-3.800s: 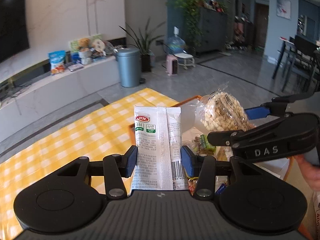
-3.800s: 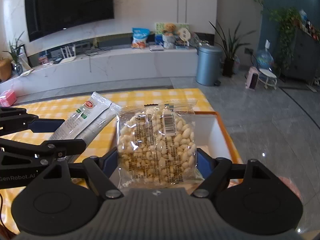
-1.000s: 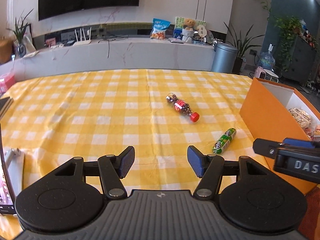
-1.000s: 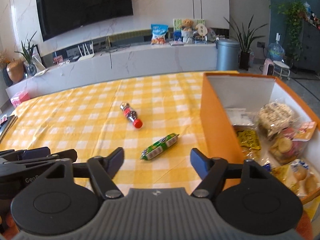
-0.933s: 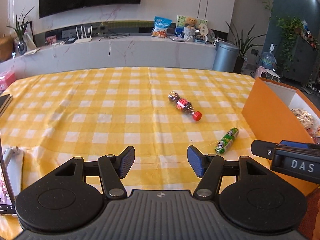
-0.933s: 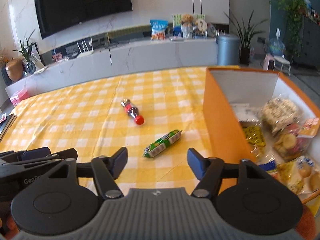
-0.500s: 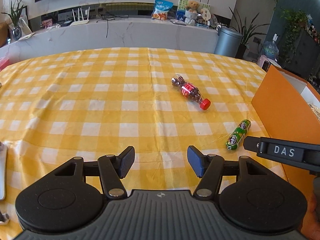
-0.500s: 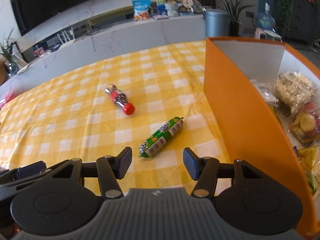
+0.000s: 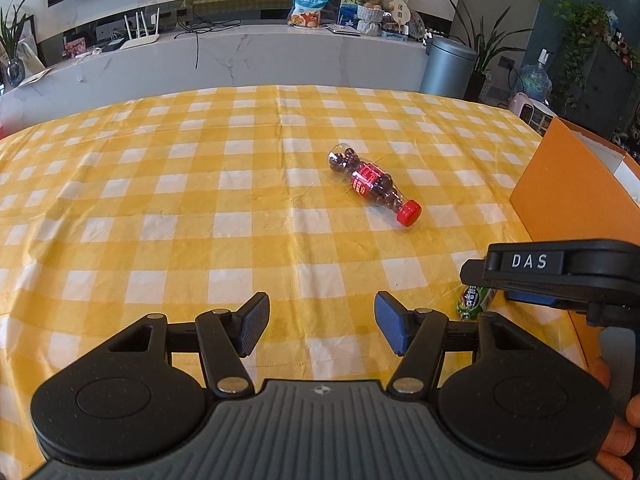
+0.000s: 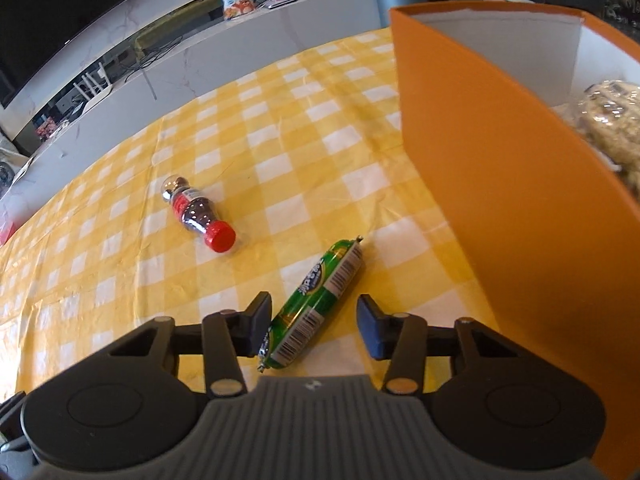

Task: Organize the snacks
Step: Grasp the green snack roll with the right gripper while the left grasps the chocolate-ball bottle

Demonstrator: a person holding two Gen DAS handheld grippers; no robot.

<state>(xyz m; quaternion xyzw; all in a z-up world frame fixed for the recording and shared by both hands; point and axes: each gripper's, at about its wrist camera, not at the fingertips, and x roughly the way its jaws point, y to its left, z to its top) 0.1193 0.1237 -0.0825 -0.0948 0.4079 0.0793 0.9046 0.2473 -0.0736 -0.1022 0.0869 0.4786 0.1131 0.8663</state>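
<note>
The right gripper [image 10: 314, 326], jaws just closing, bracketed the glossy green cylindrical snack [image 10: 316, 300] without pinching it, on the checked cloth [image 10: 280, 168] beside the orange box [image 10: 500, 184]; the left gripper [image 9: 320, 328] gaped empty.

In the left wrist view, the right claw [image 9: 532, 294] is covering most of the green snack roll [image 9: 472, 300], so we are seeing only its tip. The orange box [image 10: 500, 152] is running off the right edge in both views, and we are making out only part of its contents.
</note>
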